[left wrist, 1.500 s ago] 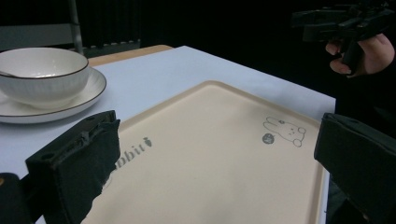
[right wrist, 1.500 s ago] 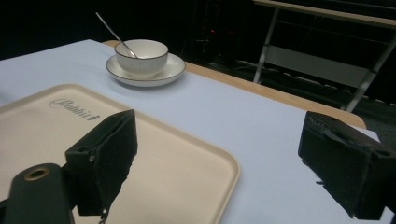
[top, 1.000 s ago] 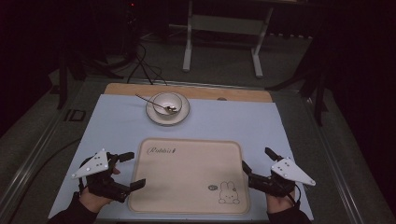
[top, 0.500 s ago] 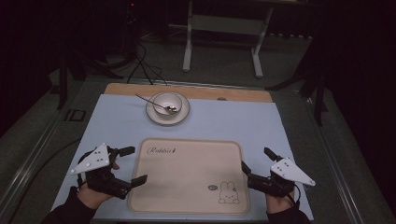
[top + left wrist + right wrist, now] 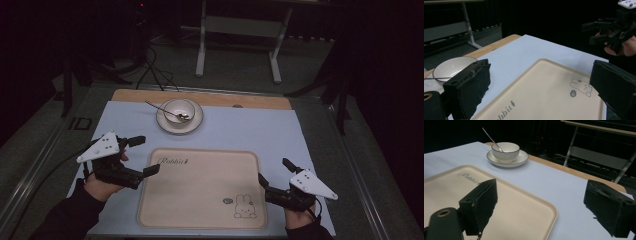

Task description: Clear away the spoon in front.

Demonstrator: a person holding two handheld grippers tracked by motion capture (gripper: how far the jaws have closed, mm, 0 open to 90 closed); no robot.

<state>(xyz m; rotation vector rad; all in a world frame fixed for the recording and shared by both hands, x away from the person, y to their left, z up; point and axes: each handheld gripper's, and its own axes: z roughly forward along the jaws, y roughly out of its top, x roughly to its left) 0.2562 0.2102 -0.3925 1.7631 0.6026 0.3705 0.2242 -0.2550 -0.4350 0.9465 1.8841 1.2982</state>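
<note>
A light blue cloth (image 5: 240,130) is spread over the table, and a beige tray (image 5: 200,187) with a rabbit drawing is laid on its near half. The tray is taken as the landmark for what follows. At the tray's left edge the left gripper (image 5: 145,156) is held in a hand (image 5: 102,182), its jaws spread wide apart with nothing between them; one jaw tip is seen at the tray's left rim, the other is raised beyond the tray's far-left corner. In the left gripper view the tray (image 5: 554,92) is seen lying between and below the two open jaws, untouched as far as can be told. At the tray's right edge the right gripper (image 5: 274,172) is held, its jaws likewise parted and empty, one tip close by the tray's right rim and the other farther out over the cloth. In the right gripper view the tray's corner (image 5: 524,210) is seen between the jaws. Beyond the tray's far edge a saucer (image 5: 179,120) is set, with a bowl (image 5: 179,109) on it and a spoon (image 5: 165,110) resting in the bowl.
</note>
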